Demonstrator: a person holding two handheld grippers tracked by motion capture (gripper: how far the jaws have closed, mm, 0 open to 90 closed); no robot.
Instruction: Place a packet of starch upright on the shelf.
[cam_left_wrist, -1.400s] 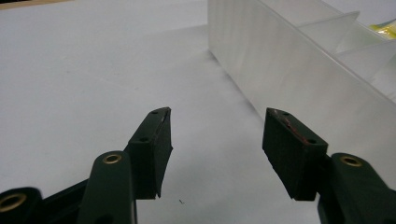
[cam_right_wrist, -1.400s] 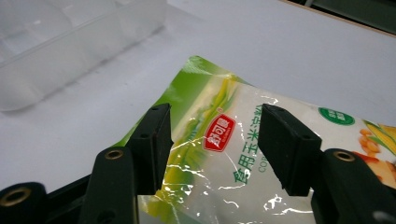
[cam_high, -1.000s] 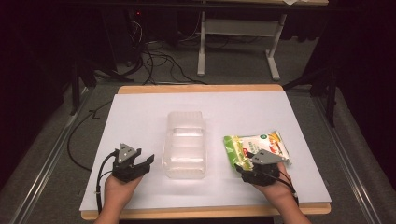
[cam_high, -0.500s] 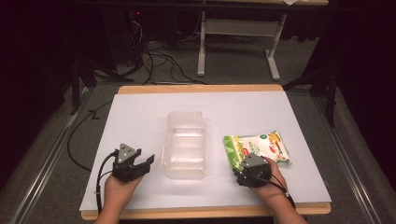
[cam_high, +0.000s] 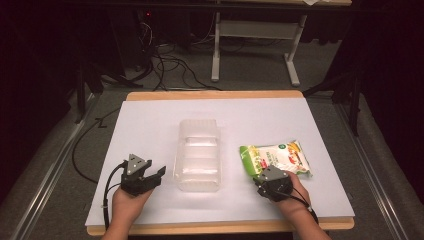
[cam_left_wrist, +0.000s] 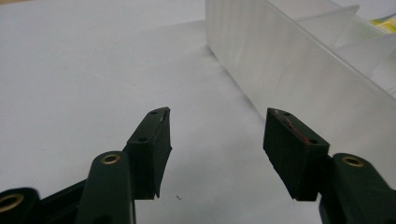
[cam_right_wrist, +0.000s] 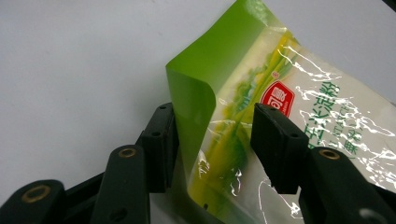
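Note:
A green and white snack bag (cam_high: 276, 157) lies flat on the white table (cam_high: 150, 125), right of a clear plastic compartment box (cam_high: 198, 154). My right gripper (cam_high: 262, 178) is at the bag's near left corner. In the right gripper view that green corner of the bag (cam_right_wrist: 201, 93) curls up between the two jaws of my right gripper (cam_right_wrist: 212, 114), which stand open with a gap on each side. My left gripper (cam_high: 156, 173) rests open on the table just left of the box. Its jaws are empty in the left gripper view (cam_left_wrist: 217, 116), with the box wall (cam_left_wrist: 289, 65) ahead to the right.
The table's wooden front edge (cam_high: 215, 228) runs just under both hands. Beyond the far edge are a dark floor, cables (cam_high: 165, 65) and a white stand (cam_high: 255, 35).
My right gripper has slid left along the bag's near edge to its left corner, which now sits between the jaws. The left gripper has not moved.

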